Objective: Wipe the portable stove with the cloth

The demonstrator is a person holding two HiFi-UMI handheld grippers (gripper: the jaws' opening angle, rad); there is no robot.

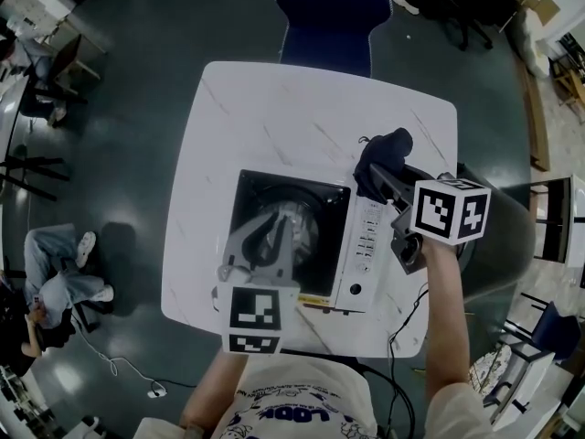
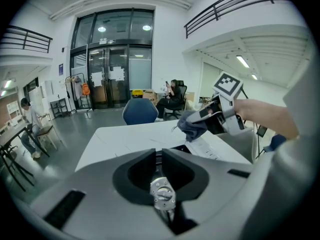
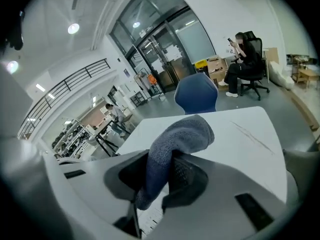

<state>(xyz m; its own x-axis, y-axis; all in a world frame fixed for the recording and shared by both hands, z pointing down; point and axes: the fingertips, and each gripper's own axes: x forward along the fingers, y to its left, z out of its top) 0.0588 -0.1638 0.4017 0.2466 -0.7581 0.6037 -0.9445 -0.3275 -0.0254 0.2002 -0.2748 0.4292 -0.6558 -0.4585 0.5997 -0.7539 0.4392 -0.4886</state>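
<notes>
A: Where is the cloth?
B: In the right tool. Its jaws are clamped on a dark blue-grey cloth — one fold bulges out past the tips and a tail hangs down between them.
A: And where does that put it against the portable stove?
B: The portable stove sits near the middle of the white marbled surface. Its black top is to the person's left. A white control strip runs along its right side, with a round knob at the near end. In the head view the cloth is at the stove's far right corner, over the far end of that strip. Whether it touches the stove I cannot tell.
A: The left tool?
B: The left tool has its jaws drawn together with only a thin slit between them, and nothing is held. In the head view it is over the near half of the black top, tips pointing toward the round burner. Its own view looks across the surface at the right tool, with the cloth hanging off that tool's tips.
A: Anything round about?
B: A blue chair stands at the far edge of the surface, and a seated person is well off to the left — apart from all this
</notes>
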